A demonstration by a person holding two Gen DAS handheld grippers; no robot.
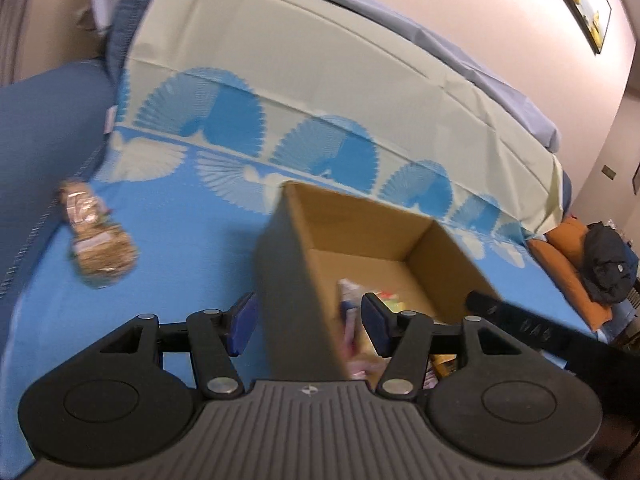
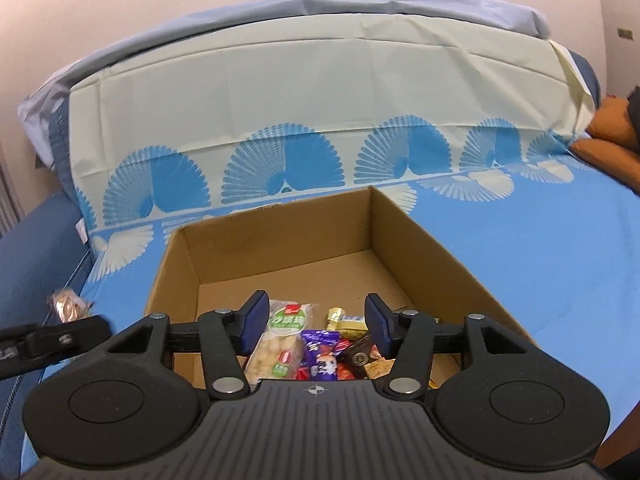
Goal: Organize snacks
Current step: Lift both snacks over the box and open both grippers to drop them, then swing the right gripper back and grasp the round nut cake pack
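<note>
**Snack sorting nearly finished, one packet still outside the box**

Cardboard is what I see most of: an open brown box (image 2: 280, 248) with matte corrugated walls, sitting on a bed covered by a smooth blue sheet (image 2: 540, 248) printed with pale fan shapes. Inside, at the near end, lies a loose heap of wrapped snacks (image 2: 320, 352): a clear crinkly bag of pale puffed pieces with a green label (image 2: 280, 344), a glossy purple wrapper, a gold foil bar and some dark and red packets. The far half of the box floor is bare.

My right hand-held gripper (image 2: 316, 322) hangs over that heap with its blue pads spread and nothing between them. My left hand-held gripper (image 1: 306, 326) is likewise spread and empty; it straddles the box's left wall, one pad outside and one over the inside.

One item is still out: a lumpy clear packet of brownish pieces (image 1: 96, 236), shiny and wrinkled, lying on the sheet to the left of the box, well apart from it. The picture is blurred there, so I cannot read its label.

I judge the task to be near its end, with this last packet left to collect. The next move belongs to the left side: swing away from the box wall, come down over the packet, and close gently, since the soft film will likely slip or crumple.
</note>
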